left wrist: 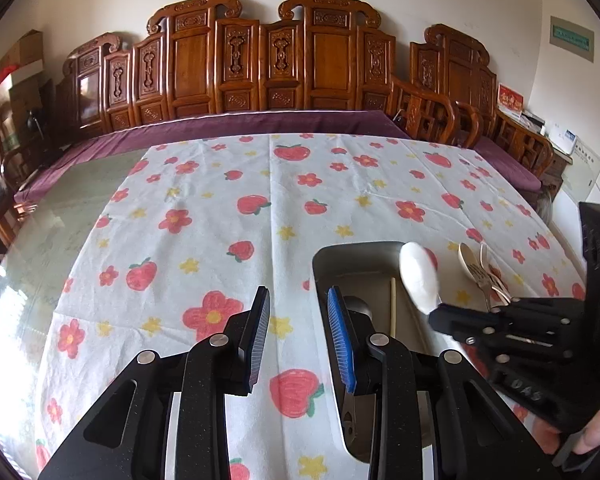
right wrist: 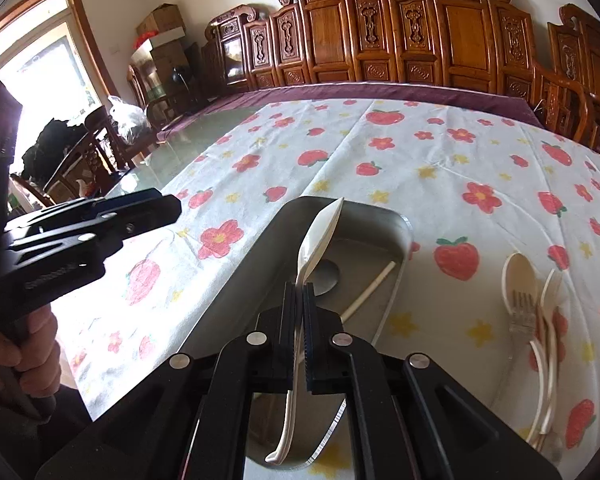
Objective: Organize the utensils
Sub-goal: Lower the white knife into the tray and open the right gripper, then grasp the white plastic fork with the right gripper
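Note:
My right gripper [right wrist: 299, 292] is shut on the handle of a white spoon [right wrist: 320, 232] and holds it above a grey metal tray [right wrist: 404, 228]. In the left wrist view the same spoon [left wrist: 418, 276] hangs over the tray [left wrist: 324, 256] from the right gripper [left wrist: 440, 314]. A pale chopstick [right wrist: 370, 292] lies in the tray. A small pile of a cream spoon [right wrist: 520, 276], a clear fork [right wrist: 522, 312] and another pale utensil lies on the cloth right of the tray. My left gripper [left wrist: 298, 322] is open and empty over the tray's left edge.
The table carries a white cloth with red flowers and strawberries [left wrist: 260, 208]; bare glass [left wrist: 60, 208] shows at its left. A carved wooden bench [left wrist: 260, 64] with a purple cushion runs along the far side. Chairs and boxes stand at the left by a window [right wrist: 40, 76].

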Tool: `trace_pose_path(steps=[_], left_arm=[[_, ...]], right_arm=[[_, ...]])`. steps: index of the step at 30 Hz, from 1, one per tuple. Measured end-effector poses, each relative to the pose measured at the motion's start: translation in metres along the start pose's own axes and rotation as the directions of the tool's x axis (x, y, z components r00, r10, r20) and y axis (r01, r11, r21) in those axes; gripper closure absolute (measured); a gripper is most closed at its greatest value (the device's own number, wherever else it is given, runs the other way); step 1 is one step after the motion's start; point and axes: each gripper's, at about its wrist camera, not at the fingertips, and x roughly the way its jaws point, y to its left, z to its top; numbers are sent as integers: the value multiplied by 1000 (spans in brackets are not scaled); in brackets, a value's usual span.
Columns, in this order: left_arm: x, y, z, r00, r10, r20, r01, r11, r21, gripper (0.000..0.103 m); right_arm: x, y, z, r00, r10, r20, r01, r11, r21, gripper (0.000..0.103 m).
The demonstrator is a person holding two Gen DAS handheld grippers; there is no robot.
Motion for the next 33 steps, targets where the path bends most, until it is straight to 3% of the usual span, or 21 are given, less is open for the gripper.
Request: trace_pose_path(steps=[8, 16, 21, 25, 33], left_arm=[[-4, 8, 1, 1000, 0, 9, 0, 1000, -18, 75], [-4, -2, 1, 1000, -10, 4, 10, 1000, -5, 75], [-3, -20, 1, 999, -38, 2, 38, 999, 14, 75], [-3, -37, 0, 998, -57, 2, 57, 998, 34, 68], [0, -71, -7, 996, -93, -8, 93, 993, 74, 68]], right_arm=[[21, 5, -5, 999, -9, -38, 9, 1000, -11, 96], [-12, -10, -4, 999, -29, 17, 30, 999, -26, 96], [-60, -35, -14, 994, -89, 70, 92, 995, -36, 96], [-98, -71, -33, 978, -185, 96, 188, 982, -21, 96], [-121, -143, -68, 941, -330, 80, 327, 944, 47, 96]])
